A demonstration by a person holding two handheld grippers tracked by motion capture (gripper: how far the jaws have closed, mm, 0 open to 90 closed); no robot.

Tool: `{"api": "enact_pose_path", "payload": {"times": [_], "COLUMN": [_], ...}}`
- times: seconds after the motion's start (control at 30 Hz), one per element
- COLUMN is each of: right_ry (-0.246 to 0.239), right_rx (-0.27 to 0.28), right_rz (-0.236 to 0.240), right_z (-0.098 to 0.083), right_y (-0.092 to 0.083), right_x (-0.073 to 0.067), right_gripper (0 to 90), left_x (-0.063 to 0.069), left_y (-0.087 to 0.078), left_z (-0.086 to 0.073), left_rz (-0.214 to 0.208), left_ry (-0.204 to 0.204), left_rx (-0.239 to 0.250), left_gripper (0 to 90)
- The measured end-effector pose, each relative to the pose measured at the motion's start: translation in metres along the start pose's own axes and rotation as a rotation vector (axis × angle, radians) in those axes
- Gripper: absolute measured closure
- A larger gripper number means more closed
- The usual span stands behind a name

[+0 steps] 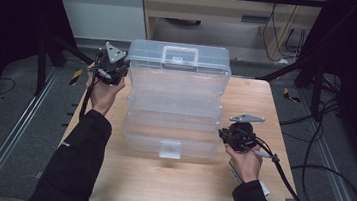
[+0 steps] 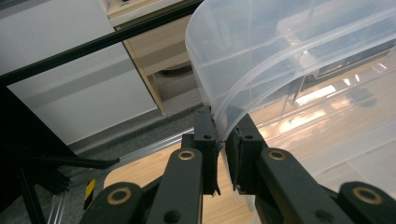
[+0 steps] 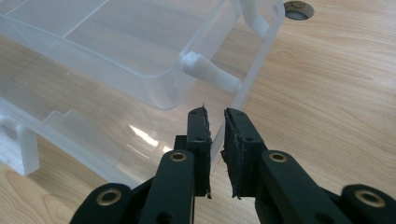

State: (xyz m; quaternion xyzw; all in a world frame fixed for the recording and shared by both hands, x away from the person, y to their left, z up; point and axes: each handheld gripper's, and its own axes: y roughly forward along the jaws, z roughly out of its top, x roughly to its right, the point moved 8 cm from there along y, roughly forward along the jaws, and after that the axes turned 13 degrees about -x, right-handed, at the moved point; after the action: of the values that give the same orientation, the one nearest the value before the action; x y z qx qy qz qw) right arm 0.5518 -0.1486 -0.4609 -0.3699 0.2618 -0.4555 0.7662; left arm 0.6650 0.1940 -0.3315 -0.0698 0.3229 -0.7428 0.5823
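The clear plastic tiered organiser box (image 1: pixel 175 100) lies fanned open across the light wooden table (image 1: pixel 182 186), handle away from the person. The left gripper (image 1: pixel 119 71) pinches its top lid's corner; the right gripper (image 1: pixel 224 134) clamps the bottom tray's thin wall.

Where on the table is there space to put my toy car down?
The widest bare wood is the strip between the clear plastic box and the table's near edge, between the person's two forearms. A narrower strip lies right of the box, behind the right gripper. The middle is crowded with the box, and the left gripper grips its far left corner.
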Motion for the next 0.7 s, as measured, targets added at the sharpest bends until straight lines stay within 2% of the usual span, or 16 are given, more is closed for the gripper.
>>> {"api": "enact_pose_path", "payload": {"times": [0.7], "right_ry": [-0.004], "right_rx": [0.006], "right_rz": [-0.016], "right_z": [0.001], "right_y": [0.001], "right_x": [0.002], "right_gripper": [80.8], "left_x": [-0.004], "left_y": [0.011], "left_z": [0.010], "left_rz": [0.018], "left_ry": [-0.005], "left_rx": [-0.004], "left_gripper": [81.4]}}
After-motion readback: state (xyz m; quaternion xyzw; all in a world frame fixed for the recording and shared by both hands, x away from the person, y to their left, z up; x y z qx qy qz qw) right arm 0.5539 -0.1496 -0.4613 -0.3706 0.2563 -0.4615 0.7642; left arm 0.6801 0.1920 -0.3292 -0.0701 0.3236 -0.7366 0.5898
